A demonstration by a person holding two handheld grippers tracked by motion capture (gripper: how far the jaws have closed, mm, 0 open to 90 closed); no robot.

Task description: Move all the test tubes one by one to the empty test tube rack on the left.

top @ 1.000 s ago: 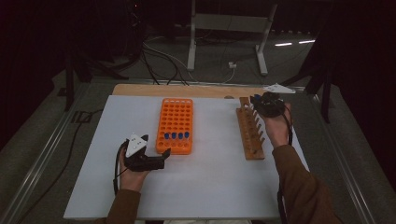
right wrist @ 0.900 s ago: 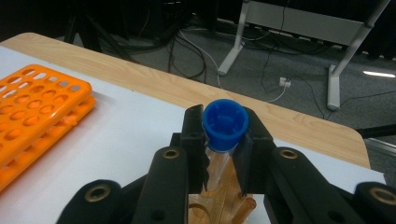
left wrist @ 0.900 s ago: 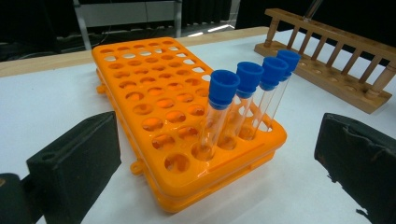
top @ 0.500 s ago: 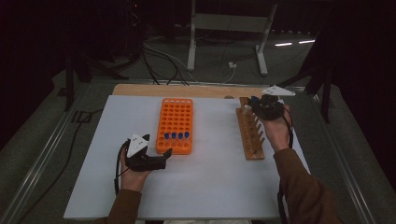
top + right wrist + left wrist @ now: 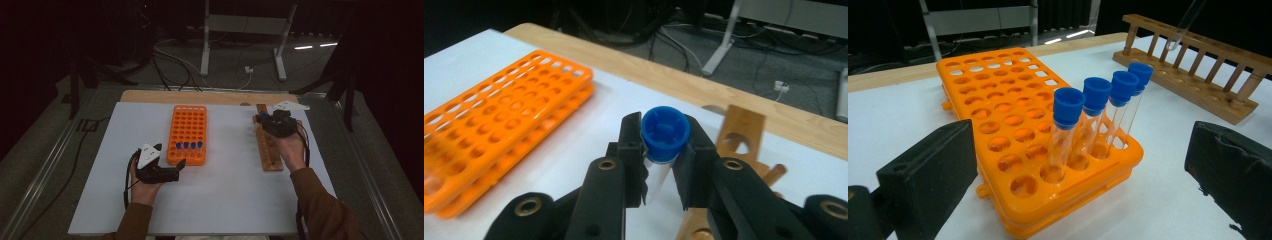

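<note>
An orange tube rack (image 5: 188, 132) lies mid-table and holds several clear tubes with blue caps (image 5: 1096, 95) along its near row. My left gripper (image 5: 176, 167) rests open on the white mat just in front of that rack, its jaws wide apart either side of the tubes in the left gripper view. My right gripper (image 5: 262, 120) is shut on a blue-capped test tube (image 5: 664, 131), held upright over the far end of the wooden rack (image 5: 267, 140). The tube's clear lower end (image 5: 1184, 27) hangs above the wooden rack (image 5: 1198, 70).
A white mat (image 5: 225, 200) covers the table, with a strip of bare wood (image 5: 150, 96) at the far edge. A small white plate (image 5: 290, 106) lies beyond the wooden rack. Dark floor, cables and a metal stand leg (image 5: 280, 65) lie behind the table.
My right gripper has moved left and slightly nearer with the tube, from beside the wooden rack's far end to over it. The left gripper has stayed put.
</note>
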